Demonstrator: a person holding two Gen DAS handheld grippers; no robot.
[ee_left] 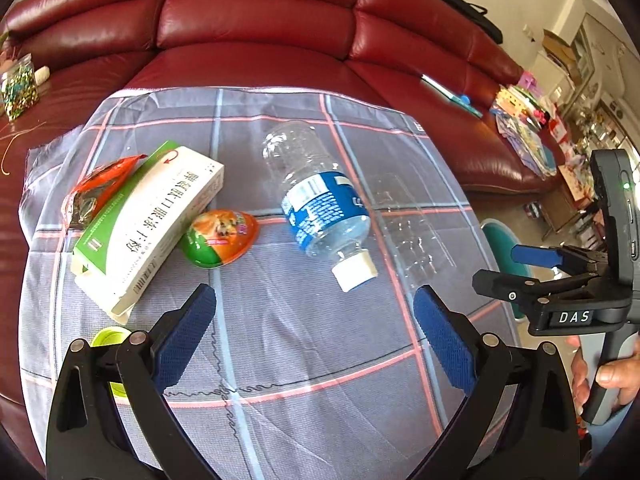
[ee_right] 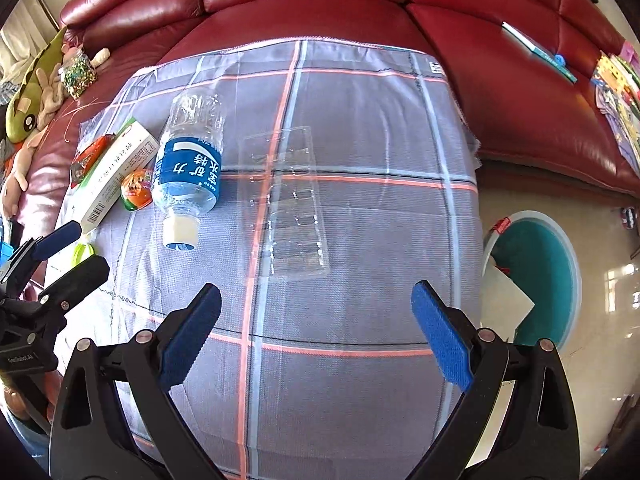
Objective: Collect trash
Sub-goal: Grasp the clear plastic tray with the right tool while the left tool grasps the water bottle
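Note:
On a plaid cloth [ee_left: 304, 344] lie an empty plastic bottle [ee_left: 320, 204] with a blue label and white cap, a white-and-green carton [ee_left: 148, 216], an orange-green jelly cup [ee_left: 220, 236], a red wrapper [ee_left: 100, 188], a yellow-green lid [ee_left: 108, 340] and a clear plastic blister tray [ee_right: 288, 204]. My left gripper [ee_left: 316, 328] is open and empty, just short of the bottle's cap. My right gripper [ee_right: 316, 324] is open and empty, in front of the clear tray. The bottle [ee_right: 192, 160] lies left of the tray. The right gripper also shows in the left wrist view [ee_left: 516, 268].
A red leather sofa [ee_left: 256, 20] curves behind the cloth. A teal trash bin [ee_right: 536, 272] with paper in it stands on the floor to the right. Plush toys and a jar [ee_right: 78, 72] sit at the left; books and clutter [ee_left: 524, 120] at the right.

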